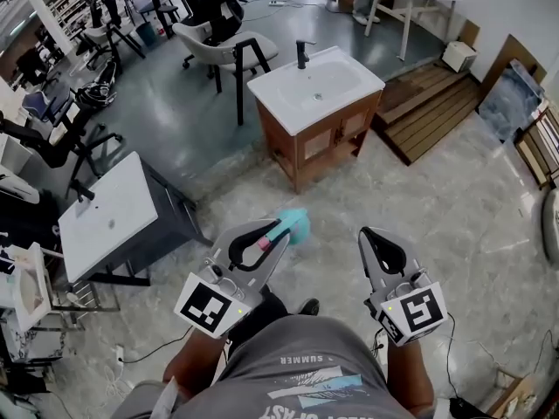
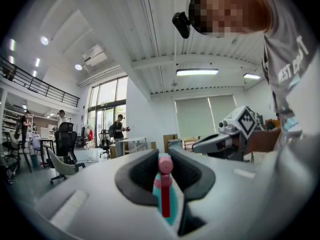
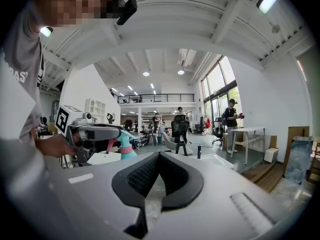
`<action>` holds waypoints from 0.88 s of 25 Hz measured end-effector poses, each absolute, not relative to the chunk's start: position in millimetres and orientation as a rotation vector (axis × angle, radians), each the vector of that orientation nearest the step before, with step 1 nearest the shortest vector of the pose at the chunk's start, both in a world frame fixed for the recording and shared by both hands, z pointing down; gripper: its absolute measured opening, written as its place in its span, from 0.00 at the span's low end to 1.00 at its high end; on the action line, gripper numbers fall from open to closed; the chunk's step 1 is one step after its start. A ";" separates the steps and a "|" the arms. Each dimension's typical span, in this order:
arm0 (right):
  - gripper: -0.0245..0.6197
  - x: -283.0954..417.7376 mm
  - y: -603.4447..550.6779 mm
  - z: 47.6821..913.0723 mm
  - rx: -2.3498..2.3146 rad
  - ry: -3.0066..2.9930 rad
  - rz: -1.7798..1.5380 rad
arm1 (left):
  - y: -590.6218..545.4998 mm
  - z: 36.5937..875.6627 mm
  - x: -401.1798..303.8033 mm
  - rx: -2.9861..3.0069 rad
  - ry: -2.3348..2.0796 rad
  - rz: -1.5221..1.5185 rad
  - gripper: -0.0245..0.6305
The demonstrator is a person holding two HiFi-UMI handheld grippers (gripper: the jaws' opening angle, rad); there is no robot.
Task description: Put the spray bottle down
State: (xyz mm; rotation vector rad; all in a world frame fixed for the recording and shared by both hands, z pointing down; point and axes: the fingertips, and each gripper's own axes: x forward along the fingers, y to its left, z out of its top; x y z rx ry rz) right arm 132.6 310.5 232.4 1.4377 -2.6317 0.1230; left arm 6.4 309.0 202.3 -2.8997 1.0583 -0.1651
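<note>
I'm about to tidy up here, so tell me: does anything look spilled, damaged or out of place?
No spill or damage shows. The one thing out of place is the spray bottle, clamped by its head in the left claw and jutting past the tips above the floor, on no surface. The right claw is shut and empty.

spray bottle [image 1: 295,225] | teal body, pink trigger and collar | head clamped between left gripper [image 1: 274,232] jaws | body beyond jaw tips, held above floor

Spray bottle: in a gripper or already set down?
Held. The left gripper is closed on the neck of the spray bottle; in the head view it hangs above the floor.
</note>
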 end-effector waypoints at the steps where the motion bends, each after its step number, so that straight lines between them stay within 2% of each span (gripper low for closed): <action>1: 0.04 134.4 310.2 233.2 1.435 -2.633 0.126 | 309.0 201.8 7.1 -2.895 1.064 -0.167 0.13; 22: 0.04 138.8 256.9 242.2 1.547 -2.538 0.152 | 237.7 209.2 -1.4 -2.932 0.977 -0.146 0.12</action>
